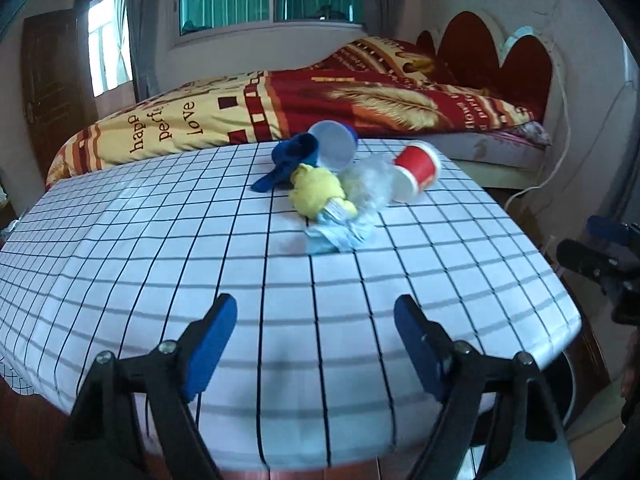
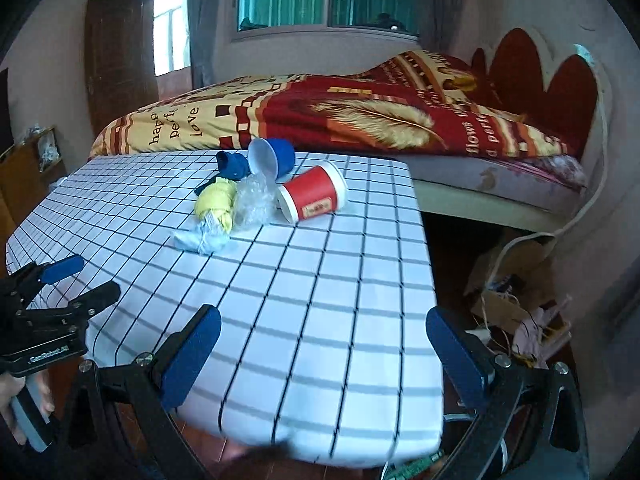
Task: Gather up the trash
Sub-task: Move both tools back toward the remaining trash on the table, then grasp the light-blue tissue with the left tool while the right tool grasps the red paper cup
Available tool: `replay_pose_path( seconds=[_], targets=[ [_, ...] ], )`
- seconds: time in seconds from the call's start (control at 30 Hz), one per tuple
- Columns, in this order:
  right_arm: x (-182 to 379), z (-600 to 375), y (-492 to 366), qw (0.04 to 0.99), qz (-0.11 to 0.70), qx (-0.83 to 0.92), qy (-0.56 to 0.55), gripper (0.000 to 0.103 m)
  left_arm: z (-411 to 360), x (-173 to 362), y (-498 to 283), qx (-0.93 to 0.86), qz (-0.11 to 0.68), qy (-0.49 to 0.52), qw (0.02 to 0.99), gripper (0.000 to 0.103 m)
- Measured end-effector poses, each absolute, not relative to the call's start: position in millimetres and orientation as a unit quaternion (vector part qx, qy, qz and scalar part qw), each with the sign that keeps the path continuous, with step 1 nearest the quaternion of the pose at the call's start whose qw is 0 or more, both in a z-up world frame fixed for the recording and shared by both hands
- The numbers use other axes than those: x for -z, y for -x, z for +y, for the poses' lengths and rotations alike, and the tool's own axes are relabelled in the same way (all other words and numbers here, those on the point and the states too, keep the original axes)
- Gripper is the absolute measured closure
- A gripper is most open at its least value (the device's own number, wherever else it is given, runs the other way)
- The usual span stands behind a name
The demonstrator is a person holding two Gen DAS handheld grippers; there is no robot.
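Note:
A heap of trash lies on the far part of the checked table [image 1: 160,248] [image 2: 340,320]: a red paper cup [image 1: 416,172] [image 2: 316,194] on its side, a blue cup [image 1: 334,144] [image 2: 276,158] tipped over, a dark blue cloth [image 1: 288,156] [image 2: 232,164], a yellow crumpled piece [image 1: 316,190] [image 2: 216,200], clear plastic wrap [image 1: 370,184] [image 2: 254,198] and a pale blue wrapper [image 1: 340,236] [image 2: 200,240]. My left gripper [image 1: 316,344] [image 2: 82,278] hovers open over the near table edge, nothing between its blue pads. My right gripper [image 2: 324,352] is open and empty above the table's near right corner.
A bed with a red and yellow quilt [image 1: 280,108] [image 2: 320,112] stands right behind the table. On the floor to the right lie a cardboard box and scraps [image 2: 516,300] with a white cable [image 2: 560,228]. A hand [image 2: 20,400] holds the left gripper's handle.

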State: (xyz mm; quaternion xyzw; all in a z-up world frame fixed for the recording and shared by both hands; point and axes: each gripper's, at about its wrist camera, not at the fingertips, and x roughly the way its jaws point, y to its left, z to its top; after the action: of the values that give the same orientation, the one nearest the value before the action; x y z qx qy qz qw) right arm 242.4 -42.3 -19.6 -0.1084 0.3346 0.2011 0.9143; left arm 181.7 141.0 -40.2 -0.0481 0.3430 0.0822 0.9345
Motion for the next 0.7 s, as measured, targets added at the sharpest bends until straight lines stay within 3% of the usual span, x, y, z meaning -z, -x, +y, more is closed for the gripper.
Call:
replay_pose_path(
  seconds=[0.57,0.6,0.7],
  targets=[
    [68,11,-382,0.889,0.377,-0.222,0.132,0.000,133,74,-294,-0.058,0.397,0.033,0.916,0.026],
    [71,14,-389,0.887,0.379,-0.227,0.135,0.000,133,76,-297,-0.056,0.398,0.036,0.915,0.030],
    [78,26,-410,0.880,0.380,-0.241,0.152,0.000,136,81,-307,-0.055,0.410,0.038,0.910,0.056]
  ],
)
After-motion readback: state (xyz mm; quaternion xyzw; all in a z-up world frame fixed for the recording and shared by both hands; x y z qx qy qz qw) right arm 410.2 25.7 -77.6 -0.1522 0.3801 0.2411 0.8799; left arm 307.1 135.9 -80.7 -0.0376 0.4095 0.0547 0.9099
